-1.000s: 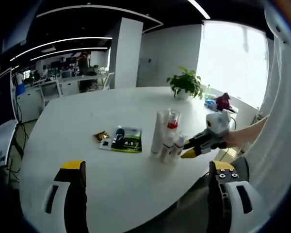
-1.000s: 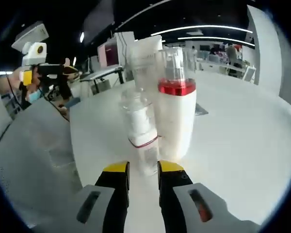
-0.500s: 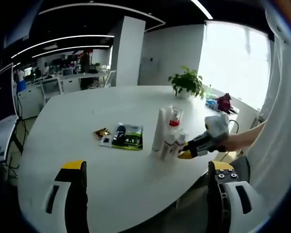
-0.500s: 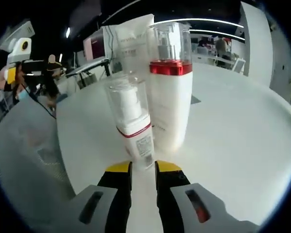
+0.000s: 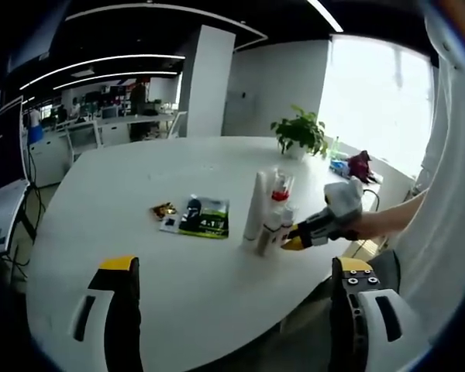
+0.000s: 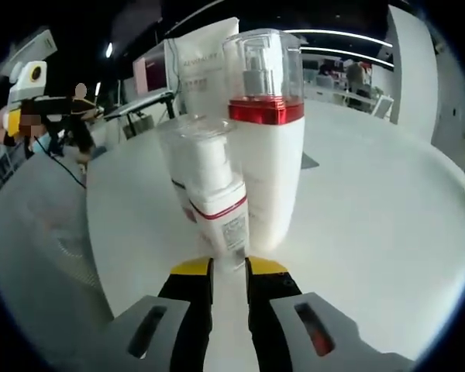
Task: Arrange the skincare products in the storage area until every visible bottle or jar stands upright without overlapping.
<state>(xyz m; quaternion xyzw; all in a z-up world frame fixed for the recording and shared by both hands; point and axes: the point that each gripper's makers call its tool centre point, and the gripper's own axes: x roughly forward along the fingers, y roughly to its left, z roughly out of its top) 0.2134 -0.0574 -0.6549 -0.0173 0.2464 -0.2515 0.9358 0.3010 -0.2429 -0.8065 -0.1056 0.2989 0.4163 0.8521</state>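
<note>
The small pump bottle (image 6: 209, 205) is tilted, its base pinched between the narrowed jaws of the right gripper (image 6: 229, 267), just beside the tall red-collared bottle (image 6: 265, 139) and white tube (image 6: 205, 70) on the table (image 6: 372, 201). Set it upright gently, apart from its neighbours; the left gripper (image 5: 232, 267) hangs wide apart, well back
</note>
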